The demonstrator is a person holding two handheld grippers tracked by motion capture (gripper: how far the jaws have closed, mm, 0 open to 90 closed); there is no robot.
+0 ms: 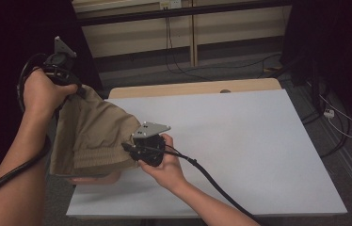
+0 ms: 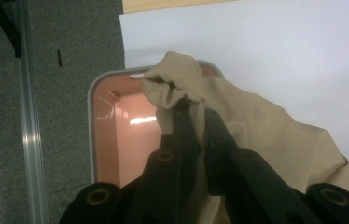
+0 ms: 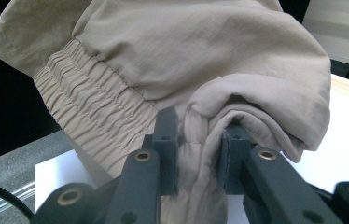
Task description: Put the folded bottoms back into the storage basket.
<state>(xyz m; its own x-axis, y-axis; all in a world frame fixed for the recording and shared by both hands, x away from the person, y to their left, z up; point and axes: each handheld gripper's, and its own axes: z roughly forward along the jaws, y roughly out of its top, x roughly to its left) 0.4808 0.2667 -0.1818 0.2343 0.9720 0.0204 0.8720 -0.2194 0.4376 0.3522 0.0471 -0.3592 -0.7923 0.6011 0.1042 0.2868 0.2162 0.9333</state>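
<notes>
We hold the tan garment (image 1: pixel 94 136) up between both tools, off the left edge of the white surface (image 1: pixel 240 141) and over the pink bin (image 2: pixel 116 135) that stands below it. Our left tool (image 1: pixel 73 87) is raised high and clamped on a bunched corner of the cloth; the left gripper view shows the jaws pinched on the fold. Our right tool (image 1: pixel 129 147) sits lower, near the surface's edge, and its jaws are closed on a thick gather of cloth beside the elastic waistband (image 3: pixel 93 116). We judge the step in hand to be carrying the garment between bin and surface. The next move calls for keeping both grips firm and moving both hands together so the cloth stays spread and doesn't snag on the bin's rim.
</notes>
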